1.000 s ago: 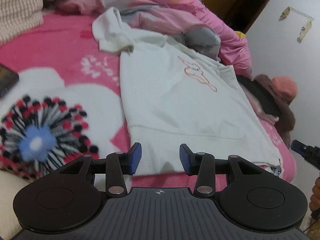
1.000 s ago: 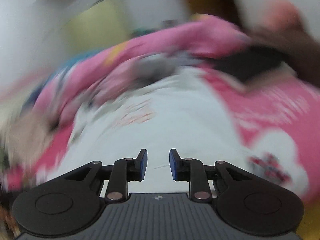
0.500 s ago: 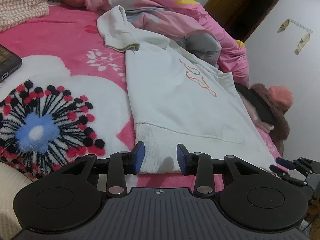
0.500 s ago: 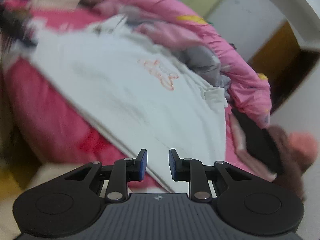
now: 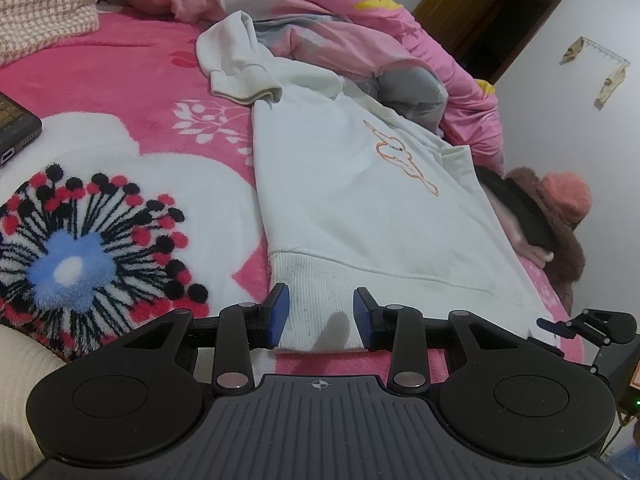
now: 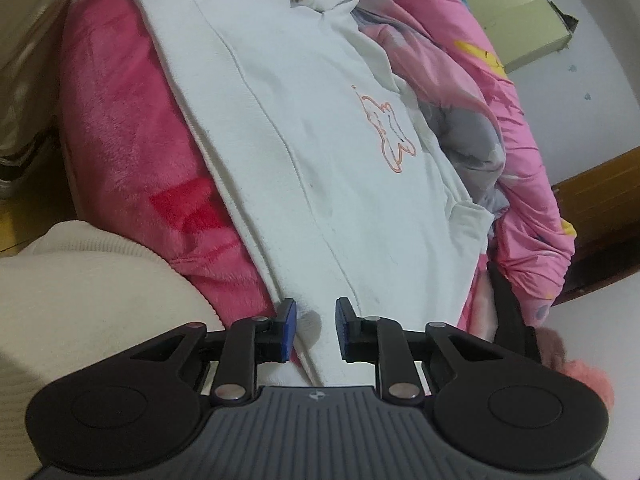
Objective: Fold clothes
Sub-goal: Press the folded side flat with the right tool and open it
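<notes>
A white sweatshirt with an orange outline drawing lies flat on the pink blanket, one sleeve bunched at its far end. My left gripper is open just above the ribbed hem at its left corner, with the cloth lying flat between the blue pads. My right gripper straddles the other hem corner of the sweatshirt at the bed's edge. Its jaws are closing, a gap still shows and the pads do not press the cloth. The right gripper also shows at the right edge of the left wrist view.
A phone lies at the left edge of the bed. A pink quilt is heaped behind the sweatshirt, beside a checked pillow. A brown and pink plush hat sits on dark folded cloth at the right. A cream sleeve shows near the bed's side.
The right gripper has rolled and dropped to the hem corner at the bed's edge, its jaws narrower. The left gripper has edged a little closer to the hem, its gap slightly smaller.
</notes>
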The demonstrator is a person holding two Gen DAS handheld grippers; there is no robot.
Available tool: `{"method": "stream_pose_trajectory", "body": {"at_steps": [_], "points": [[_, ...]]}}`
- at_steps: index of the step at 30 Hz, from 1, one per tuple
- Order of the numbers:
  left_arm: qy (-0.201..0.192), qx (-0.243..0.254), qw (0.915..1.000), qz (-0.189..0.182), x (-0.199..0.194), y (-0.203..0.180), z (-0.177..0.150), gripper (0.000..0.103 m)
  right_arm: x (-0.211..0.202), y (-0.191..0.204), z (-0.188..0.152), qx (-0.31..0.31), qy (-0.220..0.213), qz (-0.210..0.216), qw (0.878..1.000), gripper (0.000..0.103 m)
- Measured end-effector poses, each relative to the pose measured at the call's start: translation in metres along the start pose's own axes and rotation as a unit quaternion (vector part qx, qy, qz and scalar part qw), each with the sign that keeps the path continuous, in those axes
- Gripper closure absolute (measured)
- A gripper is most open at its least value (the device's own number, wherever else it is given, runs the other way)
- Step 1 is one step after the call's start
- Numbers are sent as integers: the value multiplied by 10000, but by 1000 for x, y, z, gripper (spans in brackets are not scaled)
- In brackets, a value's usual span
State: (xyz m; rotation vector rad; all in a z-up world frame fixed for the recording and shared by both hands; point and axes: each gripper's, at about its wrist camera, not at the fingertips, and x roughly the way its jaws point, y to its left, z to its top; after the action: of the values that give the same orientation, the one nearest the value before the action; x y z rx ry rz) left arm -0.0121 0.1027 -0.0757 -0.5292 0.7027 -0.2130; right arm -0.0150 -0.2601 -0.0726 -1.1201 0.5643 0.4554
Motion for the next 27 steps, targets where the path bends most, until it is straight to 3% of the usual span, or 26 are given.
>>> {"method": "stream_pose_trajectory", "body": {"at_steps": [27], "points": [[-15,-20,10000,21,1,-1,0,68,1,10,5,-249,-107,195,9994,87]]}}
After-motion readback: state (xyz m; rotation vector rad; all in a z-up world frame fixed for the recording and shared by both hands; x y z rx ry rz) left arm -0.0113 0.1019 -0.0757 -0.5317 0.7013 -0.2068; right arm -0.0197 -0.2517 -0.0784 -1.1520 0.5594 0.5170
